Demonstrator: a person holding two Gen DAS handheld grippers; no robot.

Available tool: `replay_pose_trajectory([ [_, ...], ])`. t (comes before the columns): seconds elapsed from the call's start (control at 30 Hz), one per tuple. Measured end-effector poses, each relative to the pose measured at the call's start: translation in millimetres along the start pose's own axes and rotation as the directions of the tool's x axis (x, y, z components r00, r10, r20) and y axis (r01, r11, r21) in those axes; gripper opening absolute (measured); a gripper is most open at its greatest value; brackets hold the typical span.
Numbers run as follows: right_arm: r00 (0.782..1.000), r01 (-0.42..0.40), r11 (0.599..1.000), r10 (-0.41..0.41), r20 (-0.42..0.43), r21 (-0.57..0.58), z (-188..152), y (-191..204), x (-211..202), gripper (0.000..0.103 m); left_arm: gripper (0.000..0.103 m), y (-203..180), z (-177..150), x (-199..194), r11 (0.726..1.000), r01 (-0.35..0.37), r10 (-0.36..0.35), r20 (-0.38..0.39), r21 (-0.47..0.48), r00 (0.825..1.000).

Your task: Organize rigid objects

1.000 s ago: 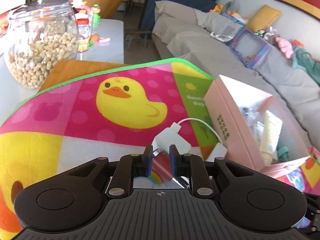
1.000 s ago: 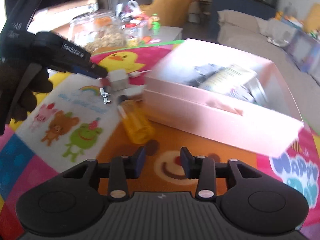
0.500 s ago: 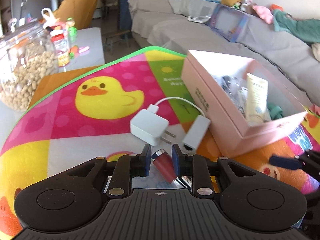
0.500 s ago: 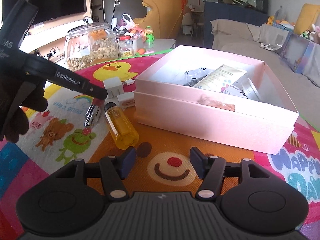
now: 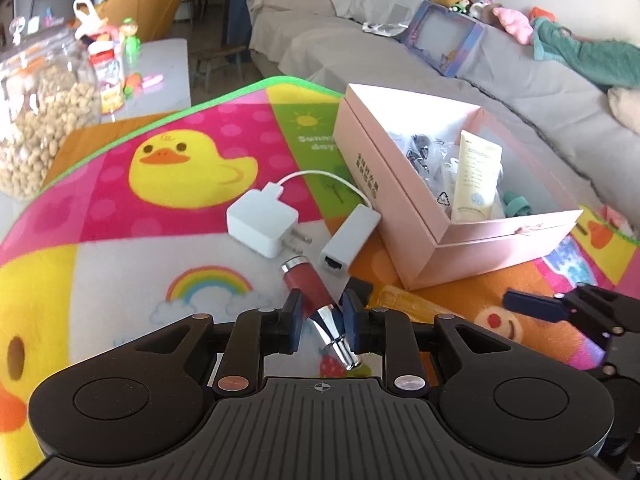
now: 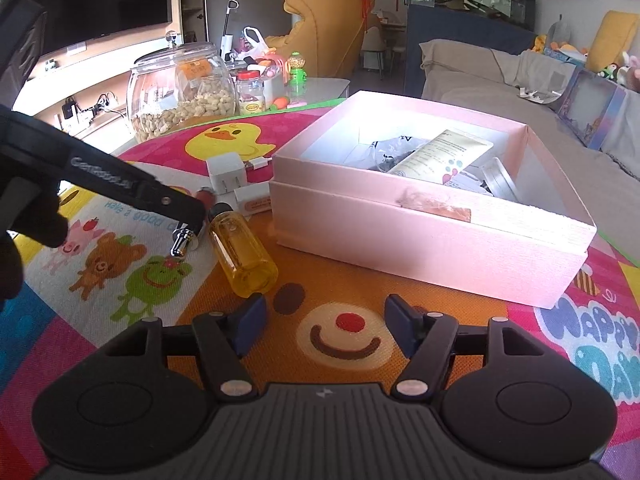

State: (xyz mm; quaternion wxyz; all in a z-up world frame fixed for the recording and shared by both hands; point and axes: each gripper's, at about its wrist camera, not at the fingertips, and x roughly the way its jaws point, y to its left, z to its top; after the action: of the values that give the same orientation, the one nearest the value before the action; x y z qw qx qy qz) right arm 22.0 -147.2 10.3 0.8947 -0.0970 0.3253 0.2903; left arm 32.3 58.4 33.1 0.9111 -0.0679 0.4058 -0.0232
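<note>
The left tongs (image 5: 320, 316), just eased apart, straddle a red-and-chrome tube (image 5: 318, 300) lying on the mat (image 5: 120, 248) beside the pink box (image 5: 400, 200). The right tongs (image 6: 325, 322), just widened, stand empty near the amber bottle (image 6: 242, 252).

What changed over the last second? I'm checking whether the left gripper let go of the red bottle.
The left gripper has just been opening; the red bottle lies between its fingers, which no longer clamp it. The right gripper has opened too, with nothing between its fingers. The pink box, yellow bottle and white charger stayed put.
</note>
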Motion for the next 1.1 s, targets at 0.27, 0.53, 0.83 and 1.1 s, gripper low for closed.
replay_pose_trajectory([
  [0.27, 0.997, -0.071, 0.997, 0.071, -0.027, -0.017, 6, 13, -1, 0.066, 0.026, 10, -3, -6, 0.999, -0.018, 0.018, 0.020, 0.027, 1.000],
  [0.53, 1.000, 0.018, 1.000, -0.018, -0.009, 0.011, 12, 12, 6, 0.060, 0.024, 17, -3, -13, 0.999, -0.031, 0.030, 0.055, 0.023, 0.998],
  [0.83, 0.996, 0.088, 0.995, -0.086, -0.030, 0.048, 9, -5, 6, 0.059, 0.022, -2, -2, -1, 0.997, -0.011, 0.008, 0.043, 0.074, 0.999],
  [1.1, 0.999, 0.010, 1.000, -0.010, -0.049, -0.002, 4, 2, -5, 0.060, 0.022, -7, -11, -8, 0.994, 0.042, -0.043, 0.003, 0.099, 0.999],
])
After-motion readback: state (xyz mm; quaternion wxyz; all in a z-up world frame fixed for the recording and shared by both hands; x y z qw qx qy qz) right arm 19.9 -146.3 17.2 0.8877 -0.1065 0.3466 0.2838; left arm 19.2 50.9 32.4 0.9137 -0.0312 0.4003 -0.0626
